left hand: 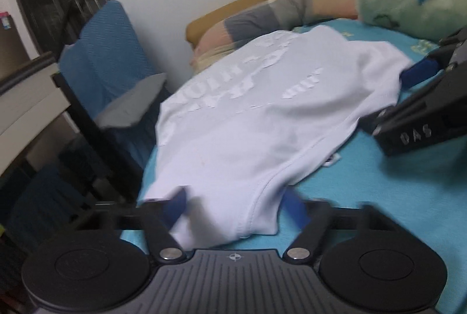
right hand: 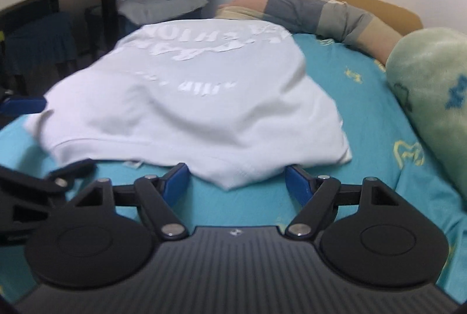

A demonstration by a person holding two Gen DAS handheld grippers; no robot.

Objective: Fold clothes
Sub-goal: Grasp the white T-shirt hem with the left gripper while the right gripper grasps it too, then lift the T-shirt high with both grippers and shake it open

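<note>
My left gripper (left hand: 236, 204) stood with its blue pads apart, the near hem of the white printed cotton T-shirt (left hand: 256, 109) bunched between them but not clamped. My right gripper (right hand: 236, 182) gaped at the shirt's other corner. The shirt lay on the turquoise patterned bedsheet (right hand: 364, 98); beyond were a striped pillow (right hand: 315, 10) and a green plush toy (right hand: 435, 86).

Striped pillow (right hand: 315, 10) at bed's (right hand: 364, 109) head, green plush (right hand: 432, 92) beside it, blue chair (left hand: 111, 51) alongside bed.
</note>
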